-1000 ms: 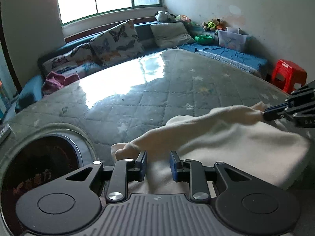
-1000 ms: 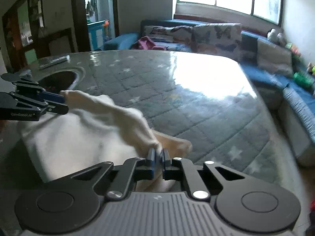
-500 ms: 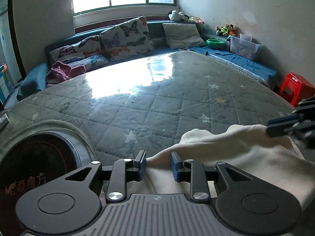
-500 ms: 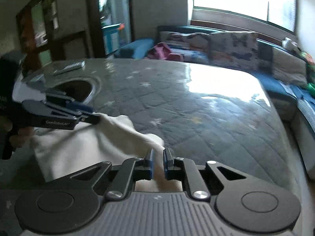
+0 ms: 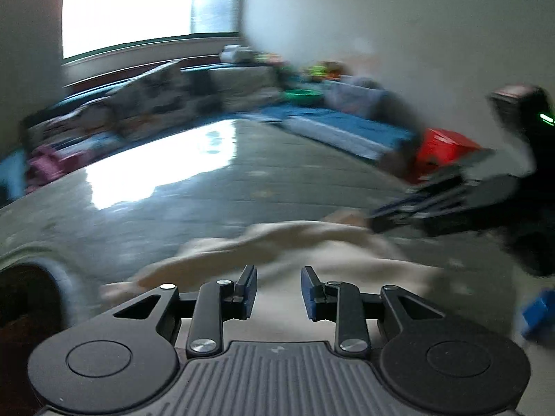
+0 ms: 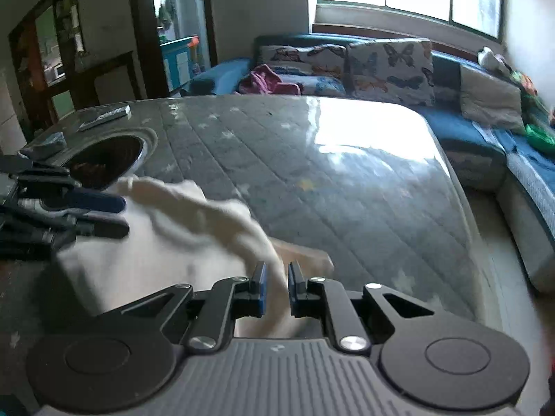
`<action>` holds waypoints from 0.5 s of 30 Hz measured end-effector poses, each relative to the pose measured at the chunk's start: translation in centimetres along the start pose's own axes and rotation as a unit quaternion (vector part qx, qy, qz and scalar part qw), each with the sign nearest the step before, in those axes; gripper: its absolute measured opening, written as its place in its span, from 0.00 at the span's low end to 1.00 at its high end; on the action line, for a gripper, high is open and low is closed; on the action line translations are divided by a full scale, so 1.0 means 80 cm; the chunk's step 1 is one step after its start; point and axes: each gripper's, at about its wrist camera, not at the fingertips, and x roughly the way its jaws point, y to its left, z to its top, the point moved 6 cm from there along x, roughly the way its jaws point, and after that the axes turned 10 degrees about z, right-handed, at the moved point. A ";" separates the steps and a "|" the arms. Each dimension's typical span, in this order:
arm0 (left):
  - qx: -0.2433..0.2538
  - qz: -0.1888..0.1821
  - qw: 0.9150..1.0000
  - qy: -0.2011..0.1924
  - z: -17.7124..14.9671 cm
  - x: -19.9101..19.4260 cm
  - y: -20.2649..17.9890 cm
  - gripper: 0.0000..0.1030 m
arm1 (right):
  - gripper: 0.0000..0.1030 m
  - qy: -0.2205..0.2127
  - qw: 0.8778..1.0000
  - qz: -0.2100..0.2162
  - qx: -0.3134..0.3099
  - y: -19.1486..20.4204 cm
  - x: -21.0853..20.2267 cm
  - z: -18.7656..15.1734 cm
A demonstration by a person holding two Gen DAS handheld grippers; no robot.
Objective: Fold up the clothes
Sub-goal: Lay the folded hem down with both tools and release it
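Note:
A cream garment [image 5: 312, 249] lies in a folded heap on the quilted grey table [image 5: 215, 187]; it also shows in the right wrist view [image 6: 166, 242]. My left gripper [image 5: 279, 287] is open just above the cloth and holds nothing. My right gripper [image 6: 276, 286] has its jaws slightly apart with a fold of the cream garment running between them; whether they pinch it is unclear. The left gripper appears at the left of the right wrist view [image 6: 104, 215], and the right gripper shows blurred at the right of the left wrist view [image 5: 385, 215].
A round dark opening [image 6: 104, 159] sits in the table near the left gripper. A remote [image 6: 104, 118] lies at the table's far corner. A blue sofa with butterfly cushions [image 6: 388, 66] runs behind. A red stool [image 5: 444, 152] stands beyond the table edge.
The left view has swung right and is blurred. The right gripper's jaws have opened a little since a second ago. The garment has settled lower on the table.

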 end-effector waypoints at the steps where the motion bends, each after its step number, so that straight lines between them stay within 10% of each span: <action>1: 0.009 -0.013 1.000 -0.002 0.000 0.001 -0.016 0.30 | 0.10 0.002 1.000 0.002 0.008 -0.003 -0.005 -0.007; 15: 0.089 -0.069 0.994 0.017 -0.030 0.024 -0.094 0.31 | 0.10 -0.009 0.996 0.057 0.065 -0.018 -0.004 -0.031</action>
